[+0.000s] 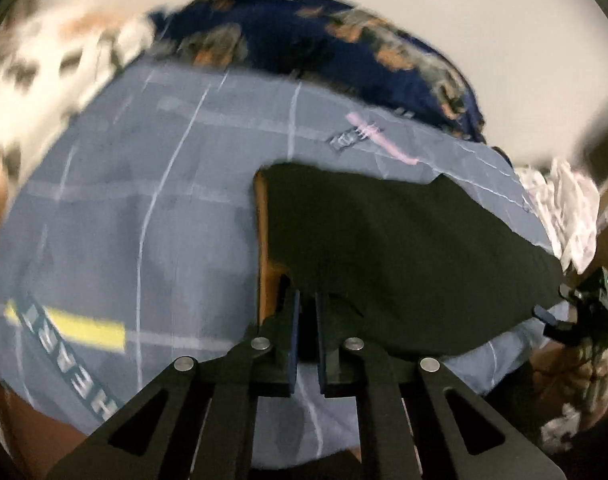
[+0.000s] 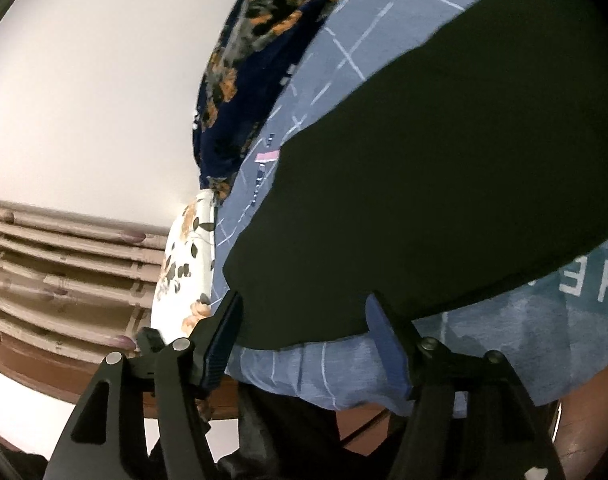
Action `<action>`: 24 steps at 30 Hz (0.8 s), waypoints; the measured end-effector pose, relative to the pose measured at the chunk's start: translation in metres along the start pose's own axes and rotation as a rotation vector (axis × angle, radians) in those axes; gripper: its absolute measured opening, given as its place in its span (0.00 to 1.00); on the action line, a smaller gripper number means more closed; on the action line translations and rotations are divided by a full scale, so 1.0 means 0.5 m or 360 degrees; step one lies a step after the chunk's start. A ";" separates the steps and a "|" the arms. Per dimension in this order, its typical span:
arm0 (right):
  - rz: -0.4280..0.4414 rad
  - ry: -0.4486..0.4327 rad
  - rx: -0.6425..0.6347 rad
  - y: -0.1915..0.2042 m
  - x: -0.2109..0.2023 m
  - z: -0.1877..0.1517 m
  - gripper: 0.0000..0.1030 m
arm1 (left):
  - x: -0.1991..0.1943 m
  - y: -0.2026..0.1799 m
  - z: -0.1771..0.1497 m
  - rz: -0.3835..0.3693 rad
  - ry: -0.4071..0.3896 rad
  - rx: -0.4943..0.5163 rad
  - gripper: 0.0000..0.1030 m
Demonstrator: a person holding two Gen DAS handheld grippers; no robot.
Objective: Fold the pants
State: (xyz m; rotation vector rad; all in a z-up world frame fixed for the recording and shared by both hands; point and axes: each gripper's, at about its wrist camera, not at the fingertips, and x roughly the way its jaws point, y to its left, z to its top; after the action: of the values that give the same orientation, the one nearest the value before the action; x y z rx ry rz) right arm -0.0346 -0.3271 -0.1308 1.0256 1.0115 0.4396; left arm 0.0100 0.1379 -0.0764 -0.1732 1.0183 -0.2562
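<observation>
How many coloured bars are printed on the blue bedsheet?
2. A yellow bar lies at the left near the lettering; a pink bar lies beyond the black pants. Others may hide under the pants.

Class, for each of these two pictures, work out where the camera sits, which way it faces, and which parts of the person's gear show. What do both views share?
Left wrist view: mounted behind the left gripper, facing forward over the blue grid-patterned bedsheet; its jaws are nearly shut, pinching the dark green pants. The right gripper shows at the far edge.
Right wrist view: mounted behind the right gripper, jaws wide open at the pants' edge, facing the white wall.
Shared: pants, bedsheet, navy floral blanket.
</observation>
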 end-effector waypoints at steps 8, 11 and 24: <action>0.0023 0.0011 0.0040 -0.022 0.000 -0.006 0.61 | 0.061 0.036 -0.042 0.0085 0.0175 -0.0030 0.06; 0.0061 0.0041 -0.0017 -0.005 0.009 -0.009 0.62 | 0.058 0.038 -0.048 0.0087 0.0161 -0.0028 0.06; 0.0046 0.0136 -0.0071 0.002 0.039 -0.026 0.65 | 0.032 0.087 0.006 0.0104 0.0013 -0.0168 0.03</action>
State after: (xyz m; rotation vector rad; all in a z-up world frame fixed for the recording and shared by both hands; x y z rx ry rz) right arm -0.0357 -0.3061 -0.1412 0.9890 1.0593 0.5312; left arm 0.0262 0.1751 -0.0992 -0.2346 1.0444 -0.1440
